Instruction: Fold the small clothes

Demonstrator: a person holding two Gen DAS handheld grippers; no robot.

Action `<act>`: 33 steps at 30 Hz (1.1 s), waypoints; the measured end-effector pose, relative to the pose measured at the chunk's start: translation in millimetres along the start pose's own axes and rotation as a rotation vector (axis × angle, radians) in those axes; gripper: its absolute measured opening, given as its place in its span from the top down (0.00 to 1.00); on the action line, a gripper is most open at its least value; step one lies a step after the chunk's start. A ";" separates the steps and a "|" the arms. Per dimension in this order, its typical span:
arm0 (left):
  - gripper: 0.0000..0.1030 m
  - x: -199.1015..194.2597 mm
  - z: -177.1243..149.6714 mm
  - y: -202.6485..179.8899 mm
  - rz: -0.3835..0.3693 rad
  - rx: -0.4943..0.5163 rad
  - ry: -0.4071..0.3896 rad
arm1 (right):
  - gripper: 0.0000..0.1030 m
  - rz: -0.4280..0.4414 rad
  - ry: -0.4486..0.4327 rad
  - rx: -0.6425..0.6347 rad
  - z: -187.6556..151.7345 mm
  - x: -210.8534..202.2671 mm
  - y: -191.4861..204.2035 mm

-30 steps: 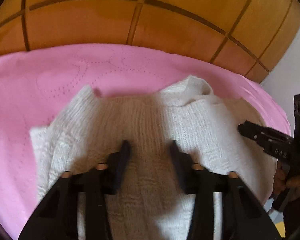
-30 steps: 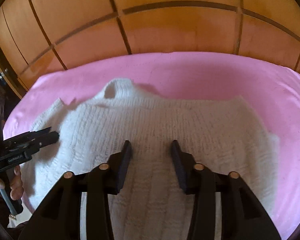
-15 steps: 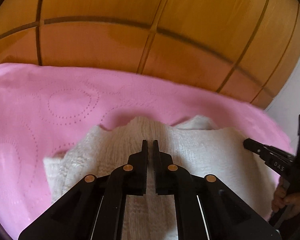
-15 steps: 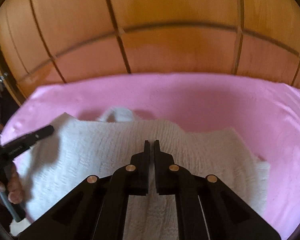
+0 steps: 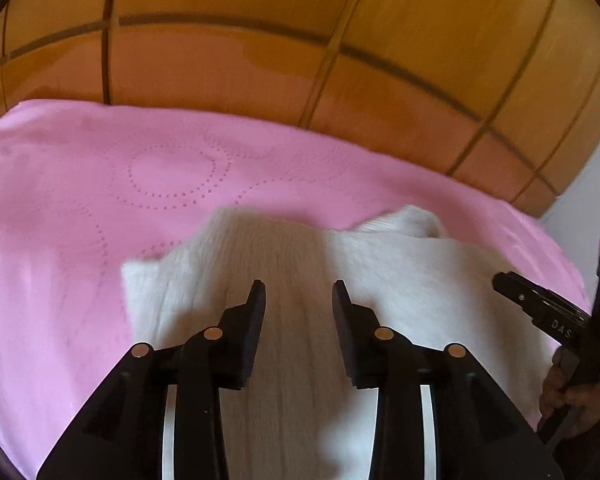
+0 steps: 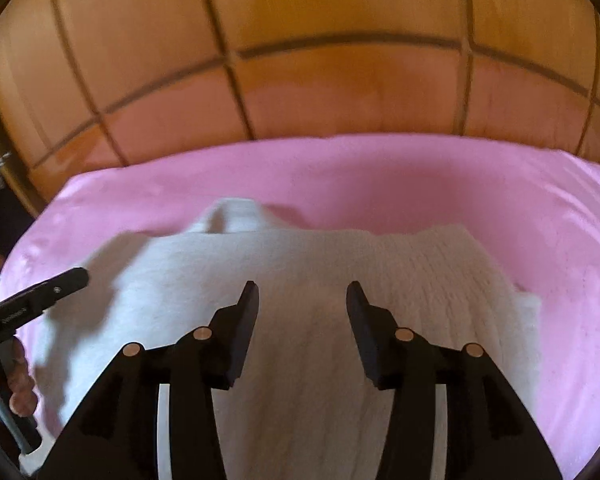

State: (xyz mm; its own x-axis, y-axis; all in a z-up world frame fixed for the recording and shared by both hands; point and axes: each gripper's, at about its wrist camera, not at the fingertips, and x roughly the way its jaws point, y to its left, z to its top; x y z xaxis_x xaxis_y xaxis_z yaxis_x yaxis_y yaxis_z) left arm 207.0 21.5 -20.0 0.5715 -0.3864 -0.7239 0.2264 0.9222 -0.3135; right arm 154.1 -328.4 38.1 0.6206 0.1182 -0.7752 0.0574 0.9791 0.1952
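Observation:
A white knitted sweater (image 5: 400, 276) lies flat on a pink bedspread (image 5: 100, 208), its collar (image 5: 412, 220) pointing to the far side. It also shows in the right wrist view (image 6: 320, 264) with the collar (image 6: 236, 216) at the far left. My left gripper (image 5: 299, 292) is open and empty, just above the sweater's left part. My right gripper (image 6: 302, 294) is open and empty above the sweater's middle. The right gripper also shows at the right edge of the left wrist view (image 5: 540, 304), and the left gripper at the left edge of the right wrist view (image 6: 40, 296).
A wooden panelled headboard (image 5: 300, 60) rises behind the bed, also seen in the right wrist view (image 6: 320, 80). Bare pink bedspread (image 6: 540, 220) stretches to the right of the sweater and to its left. A white wall (image 5: 592, 184) stands at the far right.
Both grippers were open, shut half a second ago, and are open again now. The cameras have dropped back closer over the sweater.

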 end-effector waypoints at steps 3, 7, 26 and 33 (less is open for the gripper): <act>0.68 -23.1 -26.2 -8.9 -0.046 0.034 -0.001 | 0.51 0.089 -0.006 -0.047 -21.8 -28.0 22.4; 0.68 -38.4 -69.1 -29.6 -0.114 0.114 0.037 | 0.44 0.151 0.025 -0.108 -56.4 -44.5 46.6; 0.58 -52.1 -67.9 -11.8 0.033 0.059 -0.054 | 0.36 -0.017 -0.023 0.157 -65.9 -62.6 -50.1; 0.58 -32.3 -67.8 19.1 0.171 0.004 0.037 | 0.41 -0.026 0.038 0.358 -69.5 -36.7 -114.2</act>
State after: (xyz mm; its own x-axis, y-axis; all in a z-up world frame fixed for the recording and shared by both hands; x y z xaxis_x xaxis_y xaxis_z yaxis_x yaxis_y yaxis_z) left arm 139.4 50.6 -44.3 0.5724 -0.2240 -0.7888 0.1313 0.9746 -0.1814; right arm 70.5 -433.1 2.5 0.5860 0.1069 -0.8032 0.3475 0.8623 0.3683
